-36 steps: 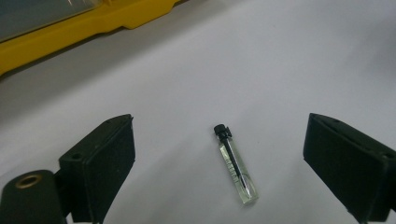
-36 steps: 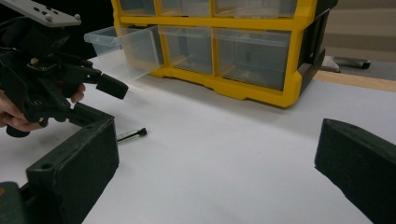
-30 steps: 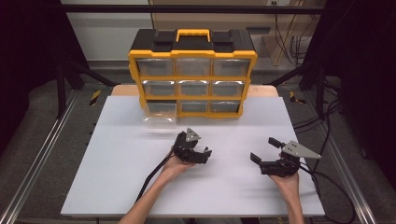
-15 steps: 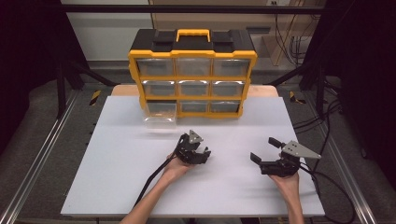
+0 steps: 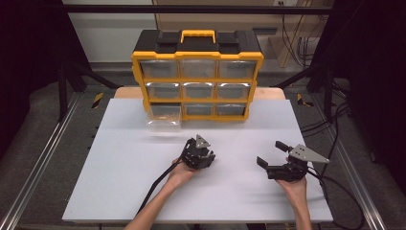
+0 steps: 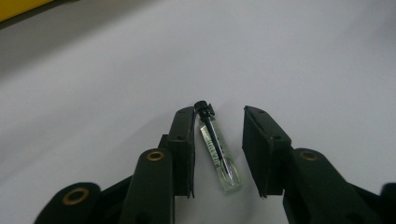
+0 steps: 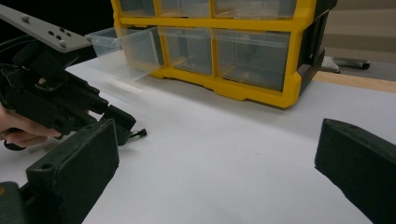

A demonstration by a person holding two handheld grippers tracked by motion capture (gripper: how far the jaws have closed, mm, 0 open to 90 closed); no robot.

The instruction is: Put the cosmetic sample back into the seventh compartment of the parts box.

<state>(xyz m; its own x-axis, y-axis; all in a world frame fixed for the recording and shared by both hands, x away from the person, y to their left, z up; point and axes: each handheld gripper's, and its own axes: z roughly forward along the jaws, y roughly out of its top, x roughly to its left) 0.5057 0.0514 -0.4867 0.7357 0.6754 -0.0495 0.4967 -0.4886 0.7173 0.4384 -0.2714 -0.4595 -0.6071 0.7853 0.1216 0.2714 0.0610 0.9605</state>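
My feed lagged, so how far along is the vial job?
Done: the clear plastic drawer at the yellow organiser's bottom left stands pulled out. In hand: the left gripper has been closing around the small glass vial, not yet pinched. Left: gripping, lifting, presumably stowing.

High view: the white worktop [image 5: 143, 182] is evenly lit from above and the surroundings fall to near black; shadows under the hands are soft and short. Left gripper view: dim, greyish, with the vial [image 6: 217, 151] sharp and the far worktop blurred. Right gripper view: the near black jaws are out of focus; the yellow organiser [image 7: 280, 88] is bright, with faint glare on its clear drawers.
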